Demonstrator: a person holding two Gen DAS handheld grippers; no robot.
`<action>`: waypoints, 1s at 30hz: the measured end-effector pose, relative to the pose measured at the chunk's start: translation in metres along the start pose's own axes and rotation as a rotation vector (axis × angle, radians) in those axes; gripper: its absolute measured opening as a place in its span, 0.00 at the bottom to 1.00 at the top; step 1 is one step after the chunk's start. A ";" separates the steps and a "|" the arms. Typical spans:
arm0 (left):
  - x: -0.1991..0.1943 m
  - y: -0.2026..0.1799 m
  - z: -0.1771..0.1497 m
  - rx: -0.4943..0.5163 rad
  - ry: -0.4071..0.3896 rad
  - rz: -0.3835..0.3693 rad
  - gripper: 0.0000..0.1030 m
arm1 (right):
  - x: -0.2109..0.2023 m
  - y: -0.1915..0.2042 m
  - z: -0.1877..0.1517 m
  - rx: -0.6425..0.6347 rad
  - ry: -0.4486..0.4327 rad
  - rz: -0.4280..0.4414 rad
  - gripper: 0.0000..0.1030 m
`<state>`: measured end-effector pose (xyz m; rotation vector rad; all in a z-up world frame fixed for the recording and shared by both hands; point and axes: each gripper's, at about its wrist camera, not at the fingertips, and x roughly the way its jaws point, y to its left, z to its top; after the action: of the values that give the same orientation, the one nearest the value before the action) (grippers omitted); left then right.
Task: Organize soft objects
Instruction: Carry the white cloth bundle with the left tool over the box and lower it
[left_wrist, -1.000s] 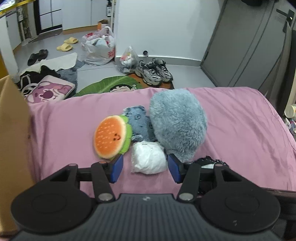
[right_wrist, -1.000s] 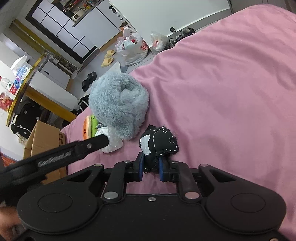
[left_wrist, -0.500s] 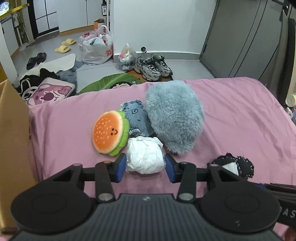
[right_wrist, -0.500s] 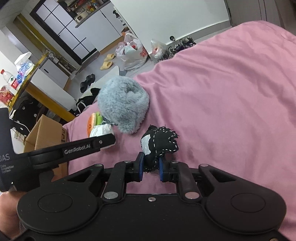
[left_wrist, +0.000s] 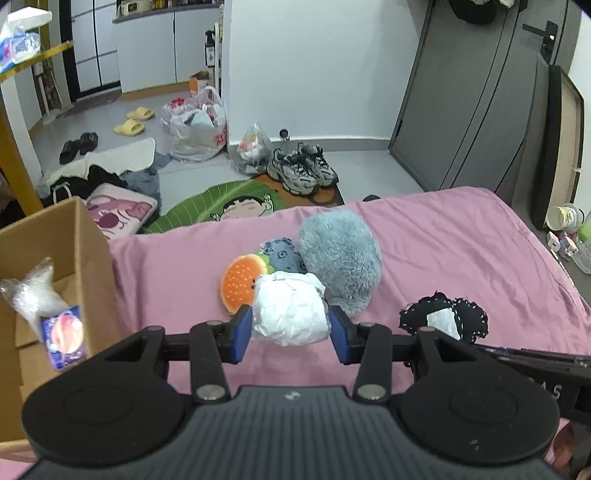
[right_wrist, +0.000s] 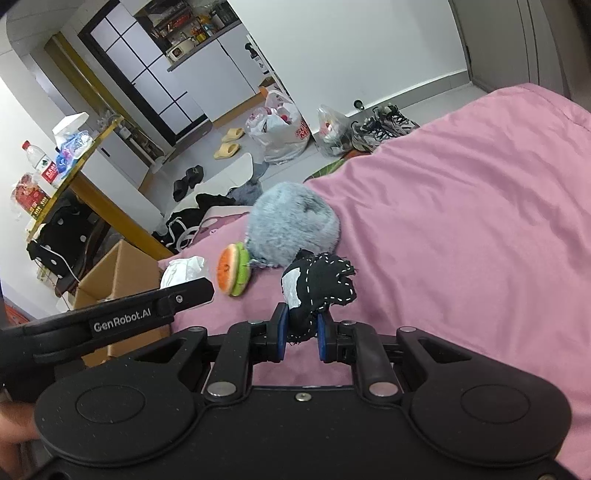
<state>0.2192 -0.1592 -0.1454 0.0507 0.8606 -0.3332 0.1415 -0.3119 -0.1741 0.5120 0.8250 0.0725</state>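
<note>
My left gripper (left_wrist: 291, 330) is shut on a white crumpled soft bundle (left_wrist: 290, 308) and holds it above the pink bed (left_wrist: 461, 251). My right gripper (right_wrist: 301, 332) is shut on a black-and-white stitched plush (right_wrist: 317, 282), also seen in the left wrist view (left_wrist: 445, 319). On the bed lie a burger plush (left_wrist: 240, 280), a small blue-grey plush (left_wrist: 282, 254) and a big grey furry plush (left_wrist: 340, 258). The white bundle (right_wrist: 183, 269) and burger plush (right_wrist: 232, 269) show in the right wrist view too.
An open cardboard box (left_wrist: 85, 236) stands at the left of the bed, holding a clear plastic bag (left_wrist: 31, 291) and a small packet (left_wrist: 62, 336). Beyond the bed's far edge the floor has shoes (left_wrist: 301, 171), plastic bags (left_wrist: 195, 129) and a green mat (left_wrist: 218, 203).
My left gripper closed on the white bundle and lifted it off the bed. My right gripper rose too, still holding the black-and-white plush. The cardboard box's inside came into view.
</note>
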 end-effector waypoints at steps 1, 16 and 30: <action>-0.002 0.002 0.000 -0.001 -0.004 -0.001 0.42 | -0.002 0.003 0.000 -0.007 -0.002 -0.004 0.16; -0.058 0.031 0.000 -0.021 -0.070 -0.046 0.42 | -0.022 0.044 0.012 -0.100 -0.061 0.029 0.16; -0.087 0.072 0.004 -0.040 -0.113 -0.009 0.42 | -0.015 0.074 0.011 -0.146 -0.063 0.078 0.16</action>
<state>0.1917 -0.0685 -0.0840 -0.0089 0.7552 -0.3246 0.1491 -0.2553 -0.1241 0.4070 0.7317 0.1859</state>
